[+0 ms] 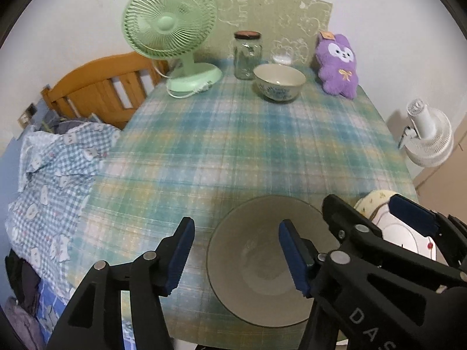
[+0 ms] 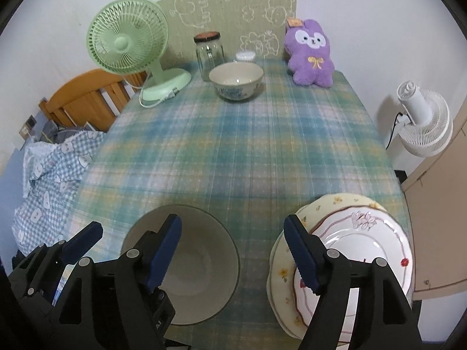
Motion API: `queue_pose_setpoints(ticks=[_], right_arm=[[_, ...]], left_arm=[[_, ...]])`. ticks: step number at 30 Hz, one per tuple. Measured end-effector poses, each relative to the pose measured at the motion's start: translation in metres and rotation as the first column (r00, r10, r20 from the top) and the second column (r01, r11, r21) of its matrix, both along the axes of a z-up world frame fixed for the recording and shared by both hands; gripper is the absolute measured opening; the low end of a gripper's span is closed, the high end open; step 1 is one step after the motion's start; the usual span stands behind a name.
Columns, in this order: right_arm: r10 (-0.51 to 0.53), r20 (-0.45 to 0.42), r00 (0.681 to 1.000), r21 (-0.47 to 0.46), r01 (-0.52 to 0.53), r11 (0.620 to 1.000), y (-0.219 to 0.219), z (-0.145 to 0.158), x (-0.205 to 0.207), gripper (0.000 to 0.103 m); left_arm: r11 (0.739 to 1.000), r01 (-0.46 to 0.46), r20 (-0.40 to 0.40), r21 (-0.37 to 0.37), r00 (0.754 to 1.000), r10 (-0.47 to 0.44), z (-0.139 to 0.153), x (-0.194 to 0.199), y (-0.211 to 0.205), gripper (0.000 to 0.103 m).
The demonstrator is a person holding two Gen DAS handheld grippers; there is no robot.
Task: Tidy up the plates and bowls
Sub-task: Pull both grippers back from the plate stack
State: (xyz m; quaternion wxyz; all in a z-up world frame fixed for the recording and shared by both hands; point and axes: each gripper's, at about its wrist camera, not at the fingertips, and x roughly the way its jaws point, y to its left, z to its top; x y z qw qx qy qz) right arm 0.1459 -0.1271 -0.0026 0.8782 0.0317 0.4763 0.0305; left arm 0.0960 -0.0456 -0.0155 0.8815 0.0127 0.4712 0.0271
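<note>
A clear grey glass bowl (image 1: 256, 265) (image 2: 198, 265) stands near the front edge of the plaid tablecloth (image 1: 233, 145). My left gripper (image 1: 236, 258) hangs open above its left rim, one pad over the bowl and one outside it, pressing on nothing. To the bowl's right a white red-trimmed plate (image 2: 362, 245) lies on a cream floral plate (image 2: 335, 201). My right gripper (image 2: 233, 255) is open and empty, spanning the gap between bowl and plates. A cream ceramic bowl with a blue pattern (image 1: 278, 83) (image 2: 236, 80) sits at the back.
Along the back stand a green desk fan (image 1: 169, 20), a glass jar (image 1: 247, 55), a small clear container (image 1: 281, 57) and a purple plush toy (image 1: 337, 64). A wooden bed frame (image 1: 99, 87) and checked bedding (image 1: 58, 160) lie left; a white fan (image 1: 429, 140) is right.
</note>
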Motion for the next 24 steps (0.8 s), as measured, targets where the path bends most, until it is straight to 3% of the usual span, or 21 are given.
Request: queue_pose_setpoints(ticks=[17, 24], right_arm=[[0.027, 0.105, 0.994, 0.028, -0.031, 0.999, -0.018, 0.060, 0.011, 0.076], [0.017, 0.130, 0.991, -0.001, -0.017, 1.000, -0.017, 0.076, 0.032, 0.076]], left_arm=[[1.000, 0.003, 0.102, -0.007, 0.995, -0.002, 0.054, 0.012, -0.019, 0.066], [1.000, 0.017, 0.119, 0.004, 0.993, -0.017, 0.066, 0.031, -0.019, 0.066]])
